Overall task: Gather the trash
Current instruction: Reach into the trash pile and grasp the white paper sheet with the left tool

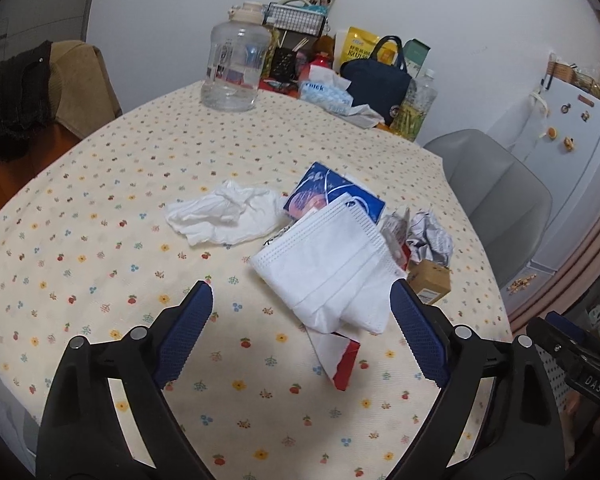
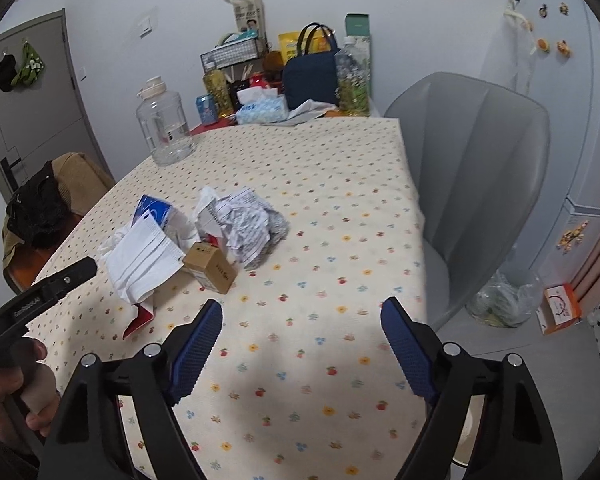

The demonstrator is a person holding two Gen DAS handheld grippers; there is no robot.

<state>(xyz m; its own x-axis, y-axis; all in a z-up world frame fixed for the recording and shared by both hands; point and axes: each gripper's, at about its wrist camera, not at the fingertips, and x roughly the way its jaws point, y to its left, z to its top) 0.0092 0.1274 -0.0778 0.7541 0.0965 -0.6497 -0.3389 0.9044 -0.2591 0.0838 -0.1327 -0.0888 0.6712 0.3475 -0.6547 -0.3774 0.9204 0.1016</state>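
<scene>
left gripper [image 1: 302, 302]: wide open, empty, above face mask [image 1: 324, 264] | right gripper [image 2: 302, 318]: wide open, empty, over counter [image 2: 320, 184]

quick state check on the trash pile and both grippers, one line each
left gripper: open, empty, above the tablecloth
right gripper: open, empty
face mask: unfolded, draped over other trash
tissue: crumpled, lying apart to the left
paper ball: crumpled, beside the brown box
brown box: closed, tipped on its side
blue packet: partly under the mask
water jug: upright, capped, nearly empty
</scene>
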